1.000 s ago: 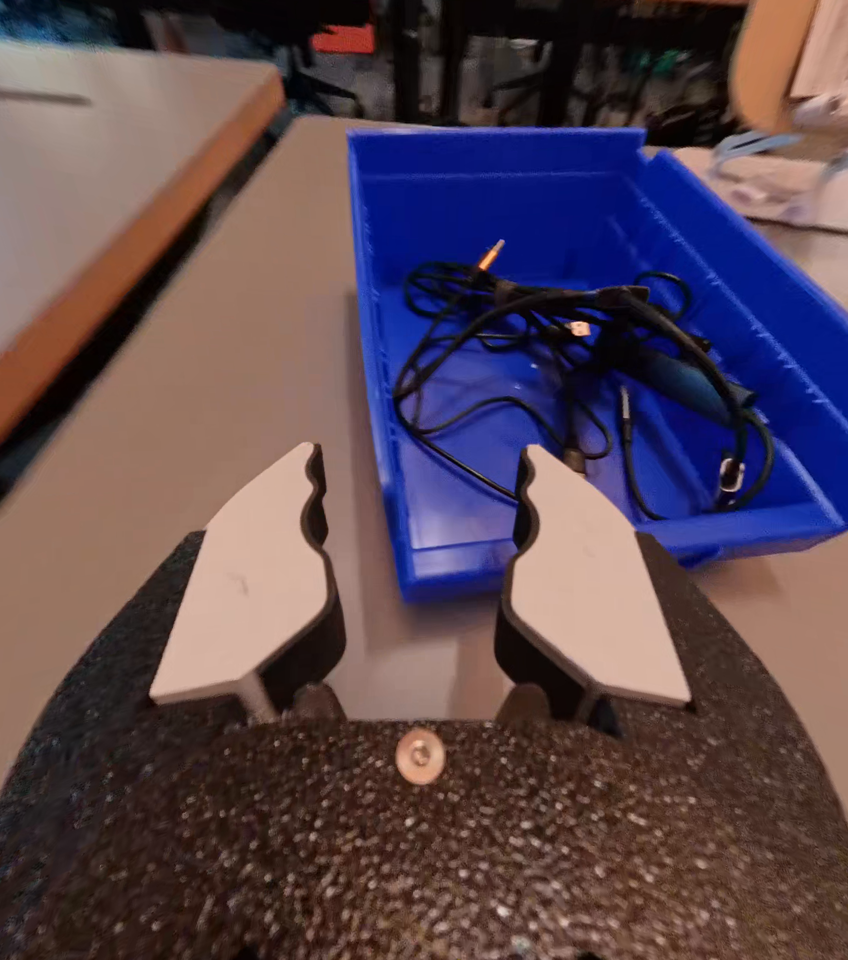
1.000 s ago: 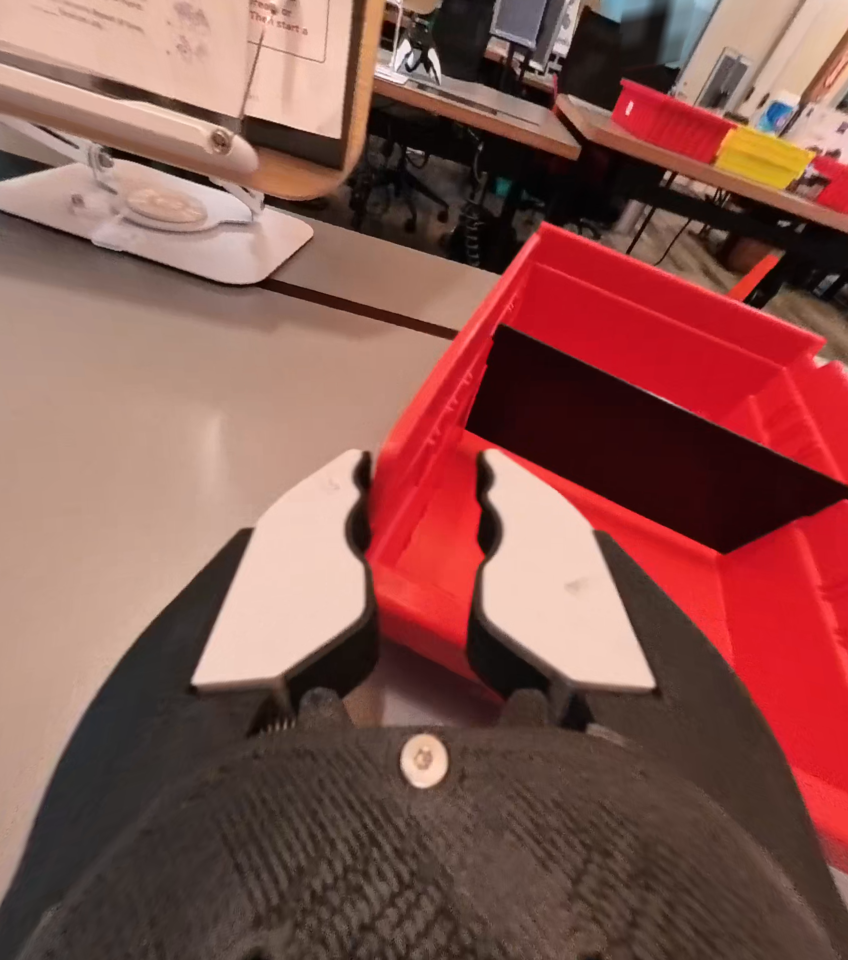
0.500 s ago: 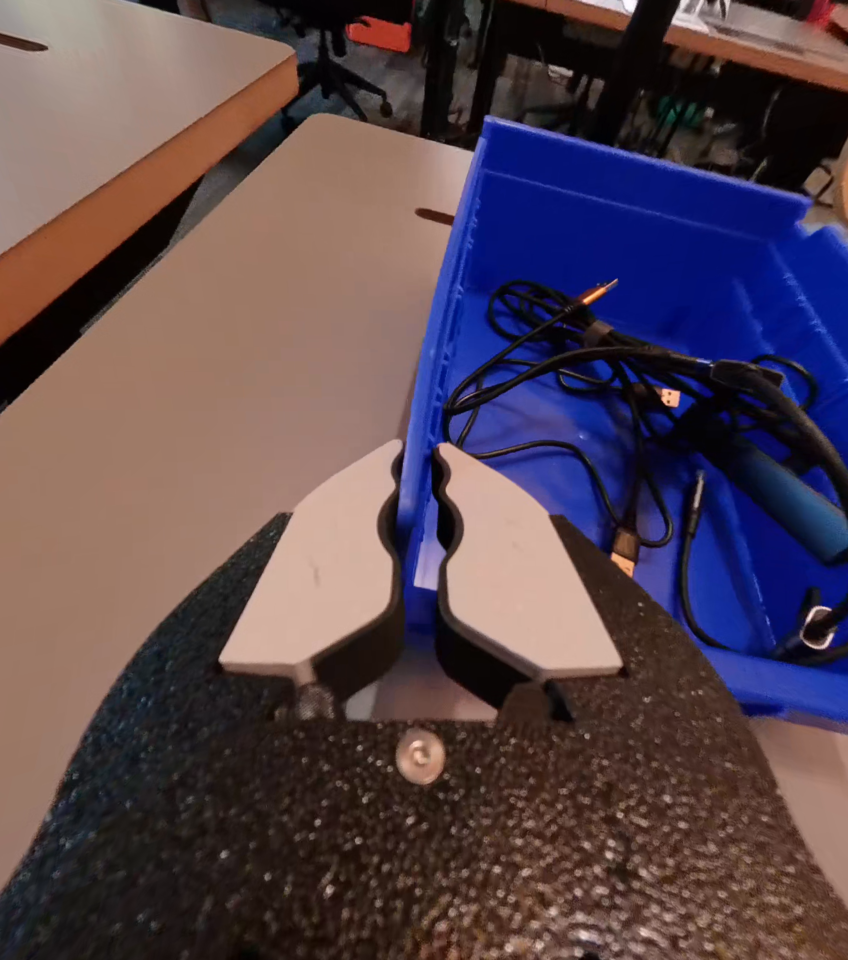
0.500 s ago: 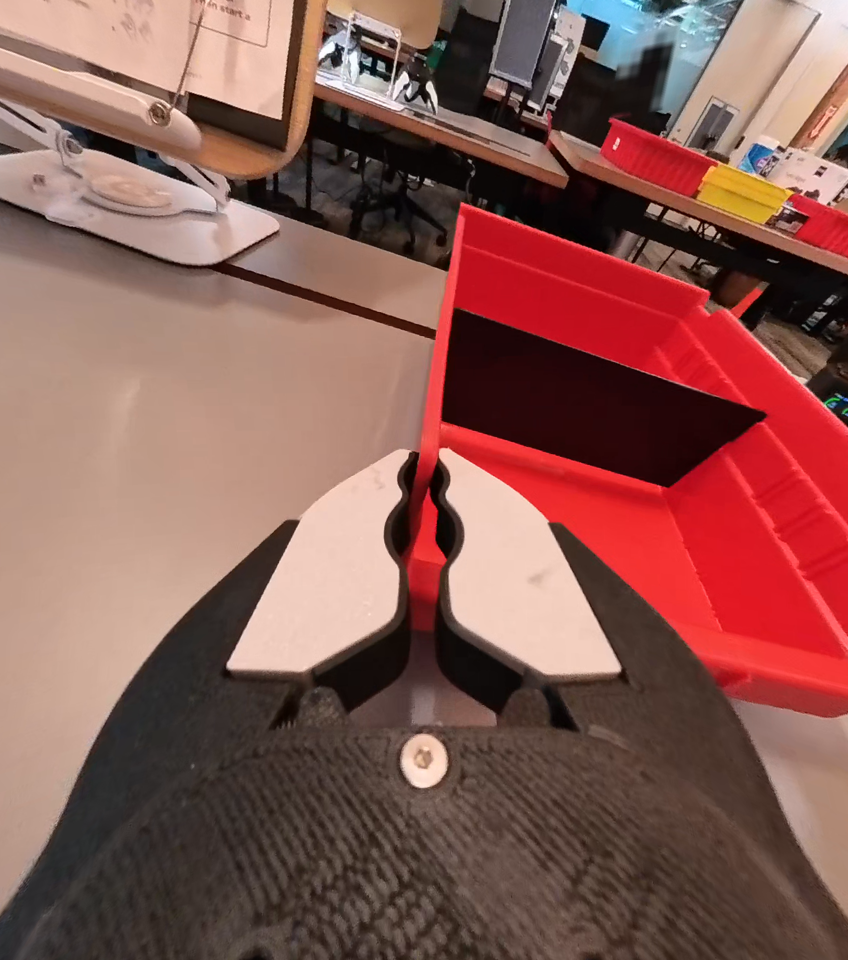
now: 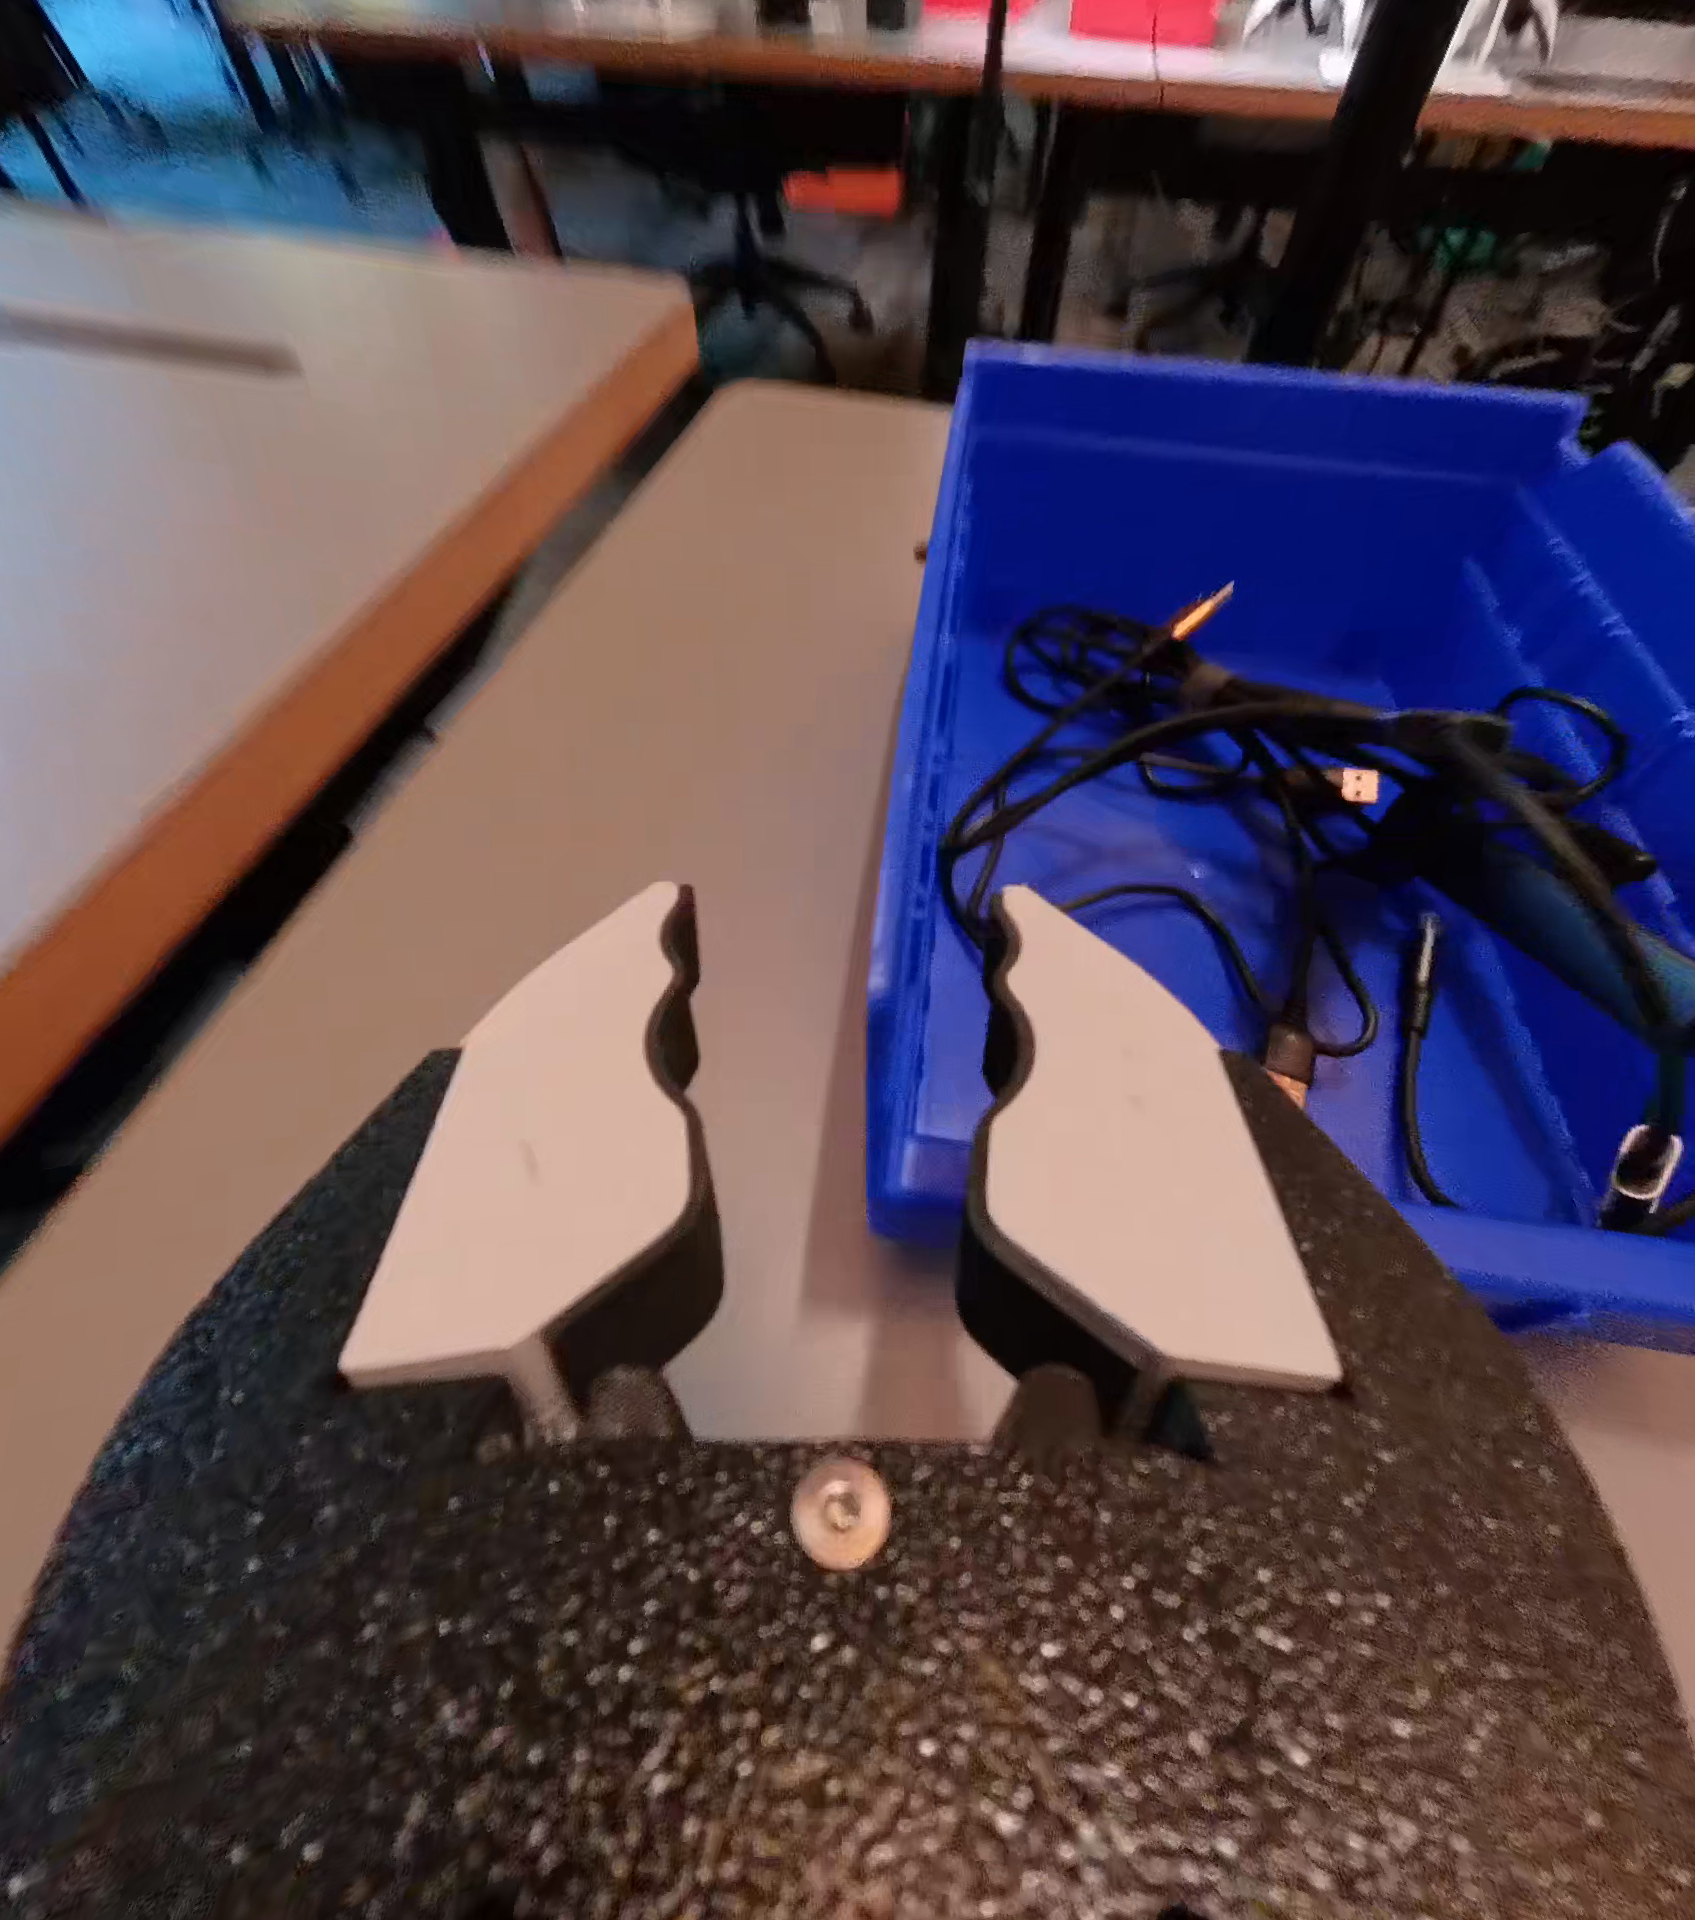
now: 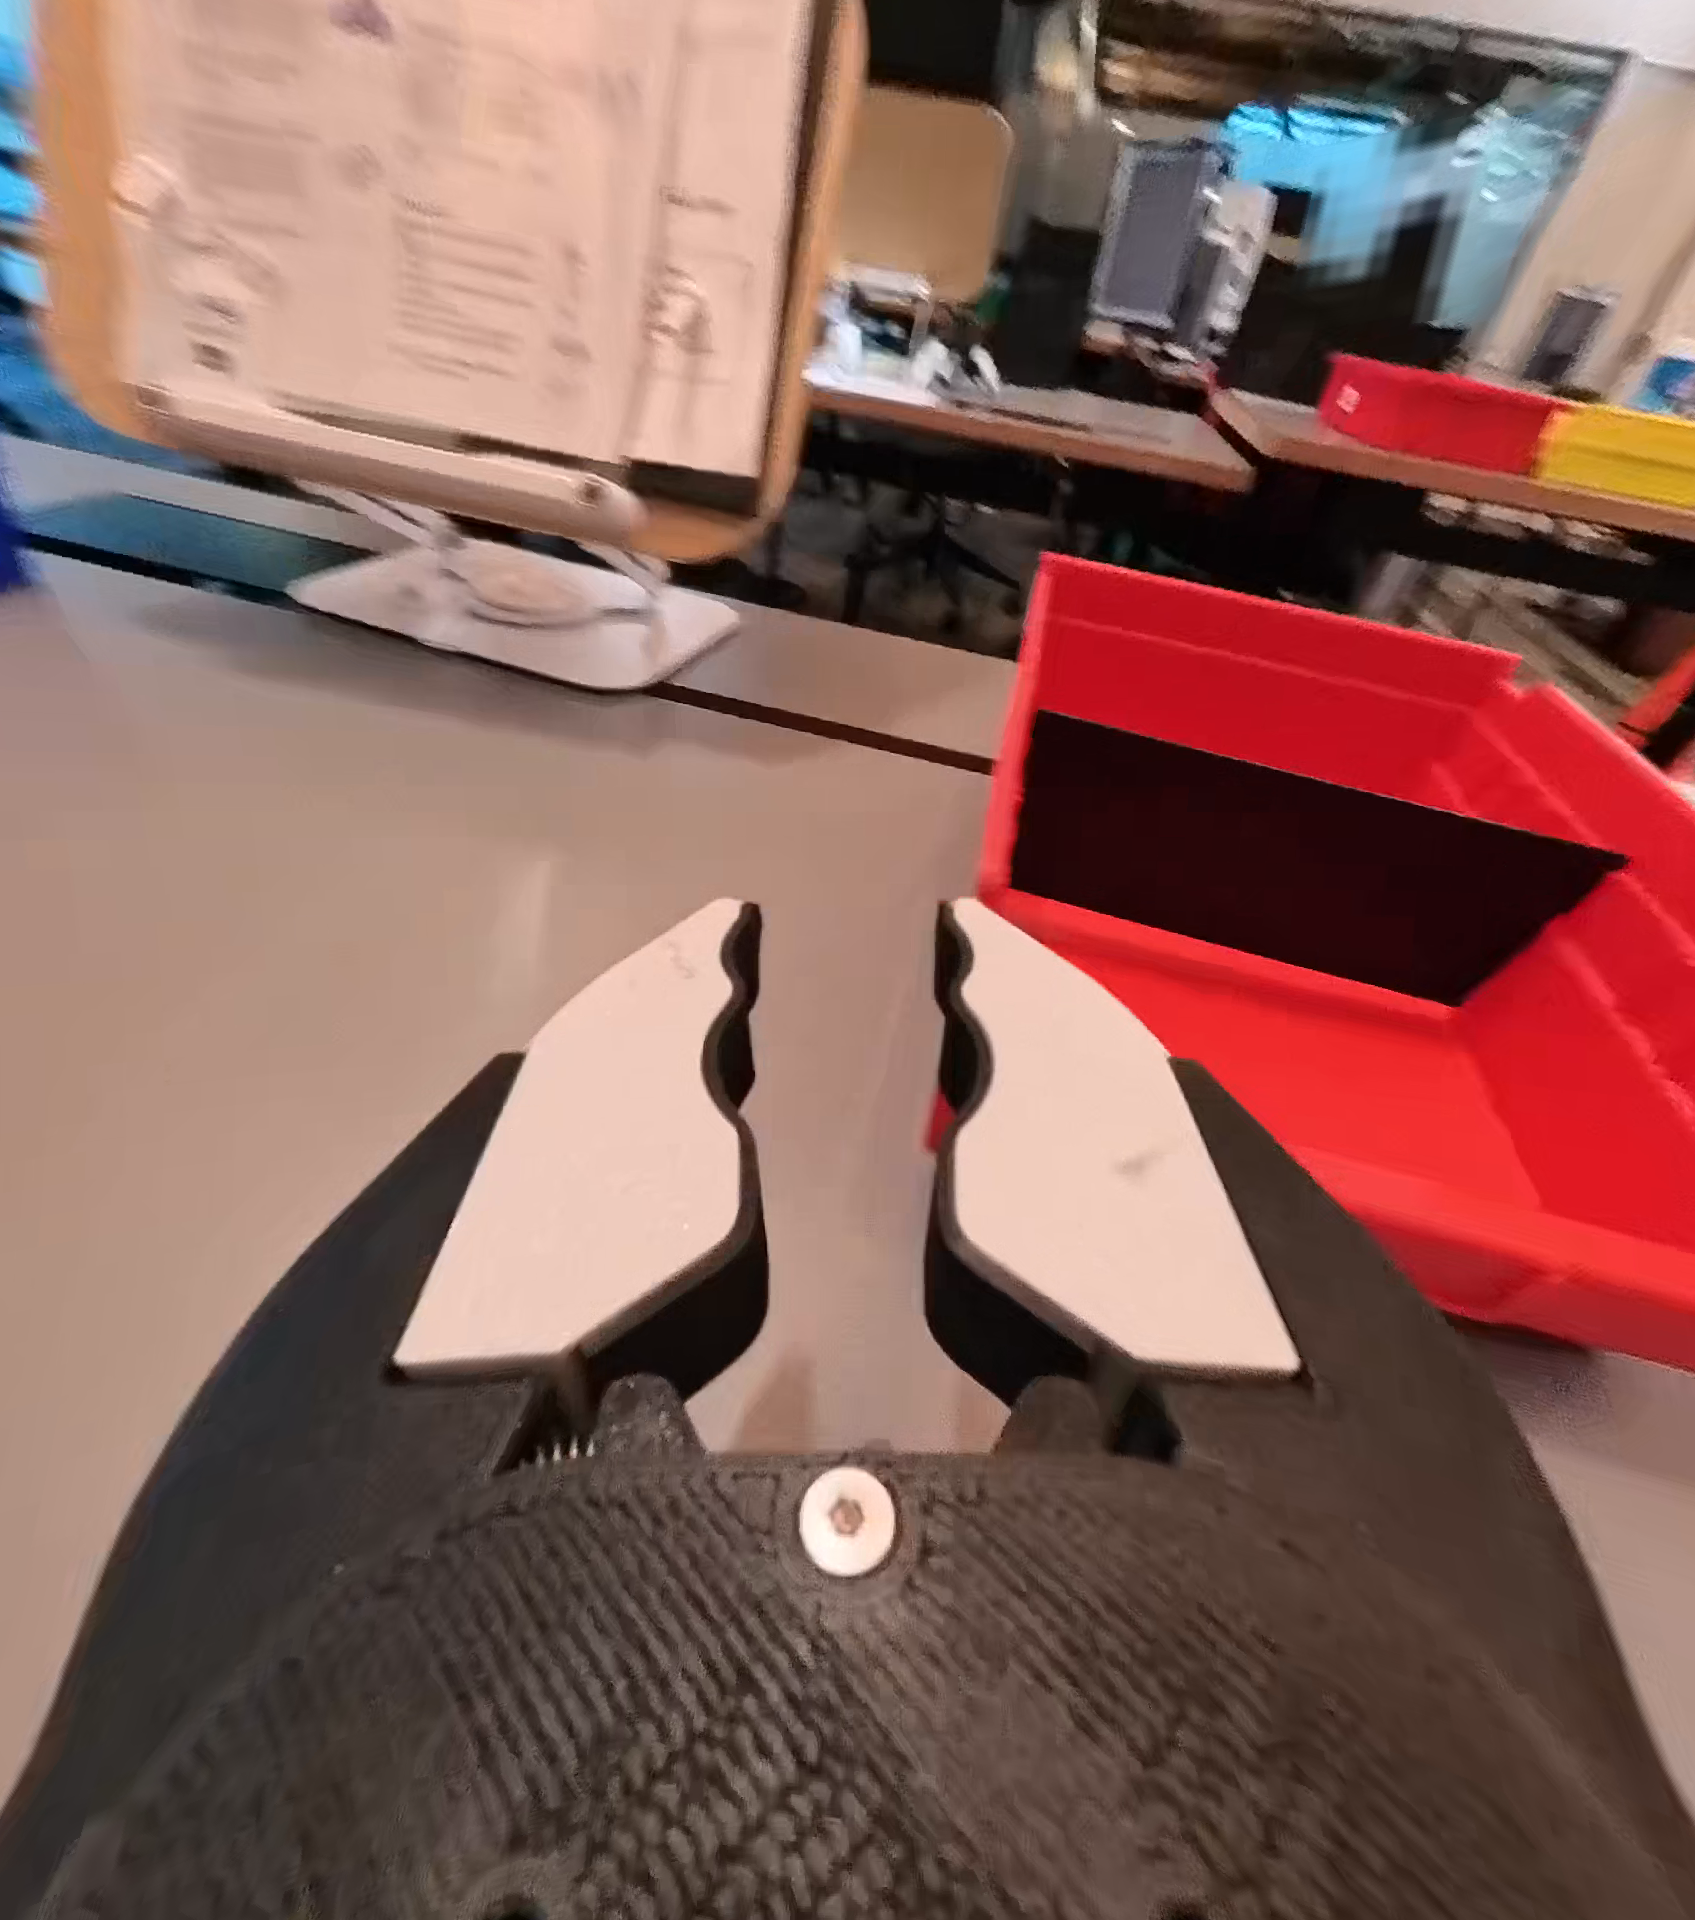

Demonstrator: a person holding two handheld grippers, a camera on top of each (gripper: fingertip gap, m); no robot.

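**Both grippers empty beside their bins**

Right now my left gripper hangs over the grey table with its jaws spread wide and nothing between them. Its left finger sits over bare tabletop, while its right finger overlaps the near-left corner of the blue bin in my view; I cannot tell whether it touches the rim. Inside that bin I see a tangle of black cables, with a gold-tipped plug sticking up toward the far end, a small USB connector near the middle, and a dark blue-sleeved piece lying diagonally toward the near-right corner. A silver connector end rests against the near wall. To the left, across a dark gap, stands a second table with a wooden edge.

On the other side, my right gripper is likewise parted, moderately wide, and empty, with only tabletop showing between the fingers. The red bin sits just to its right, the near-left corner close beside my right finger; contact is not clear. A black divider panel stands across the bin's interior, and the near compartment looks bare. Farther back on the table I see a white stand carrying a wood-framed board with printed sheets, blurred. In the distance, tables hold a red tray and a yellow tray.
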